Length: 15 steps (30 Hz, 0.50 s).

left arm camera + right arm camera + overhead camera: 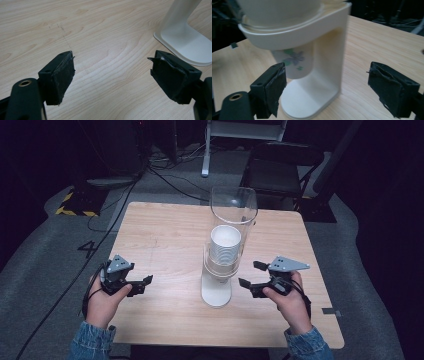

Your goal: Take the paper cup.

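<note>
Both claws were spread and empty, the cup (294, 63) under the dispenser (220, 265) just ahead-left of the right claw (324, 86); judged best gripped squarely, then drawn straight down.

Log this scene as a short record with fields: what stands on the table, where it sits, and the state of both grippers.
surface: light wooden table
main object: white cup dispenser stand with a clear plastic tube, near the table's middle
contents: stack of white paper cups inside the tube
lowest cup: flower-printed cup hanging below the white ring, above the base
left gripper: jaws open, holding nothing, left of the stand
right gripper: jaws open, holding nothing, pointed at the stand
</note>
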{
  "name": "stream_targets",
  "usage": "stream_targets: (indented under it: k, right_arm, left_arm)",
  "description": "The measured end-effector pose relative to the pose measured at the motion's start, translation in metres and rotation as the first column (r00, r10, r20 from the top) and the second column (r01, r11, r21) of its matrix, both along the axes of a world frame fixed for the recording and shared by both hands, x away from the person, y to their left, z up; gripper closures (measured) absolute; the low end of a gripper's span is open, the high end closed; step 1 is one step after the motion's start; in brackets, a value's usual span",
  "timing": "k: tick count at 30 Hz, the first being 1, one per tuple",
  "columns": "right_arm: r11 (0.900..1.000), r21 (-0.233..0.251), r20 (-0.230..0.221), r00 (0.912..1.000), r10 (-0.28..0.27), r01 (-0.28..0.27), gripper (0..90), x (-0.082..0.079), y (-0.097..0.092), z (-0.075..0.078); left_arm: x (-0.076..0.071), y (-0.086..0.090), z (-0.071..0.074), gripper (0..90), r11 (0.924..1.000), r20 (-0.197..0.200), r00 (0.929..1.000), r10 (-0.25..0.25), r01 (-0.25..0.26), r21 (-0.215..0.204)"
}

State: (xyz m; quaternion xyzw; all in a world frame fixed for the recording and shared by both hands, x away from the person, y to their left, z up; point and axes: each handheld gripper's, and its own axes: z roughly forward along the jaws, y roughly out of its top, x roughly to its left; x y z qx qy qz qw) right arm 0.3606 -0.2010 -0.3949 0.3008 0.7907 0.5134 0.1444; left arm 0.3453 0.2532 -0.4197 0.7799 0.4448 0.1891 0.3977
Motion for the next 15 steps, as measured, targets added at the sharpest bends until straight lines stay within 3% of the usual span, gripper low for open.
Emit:
stream_targets:
  k: [6, 15]
  right_arm:
    - [0.9976, 0.011, -0.015, 0.9975, 0.069, -0.069, 15.7, 0.001, 0.029, -0.008]
    - [0.9979, 0.054, -0.001, 0.9994, 0.035, -0.035, 16.1, 0.01, 0.054, -0.023]
  left_arm:
    - [0.0, 0.0, -0.002, 18.7, 1.0, -0.008, 1.0, -0.003, 0.003, 0.001]
    - [0.001, 0.0, -0.003, 18.6, 1.0, -0.012, 0.9999, -0.004, 0.004, 0.008]
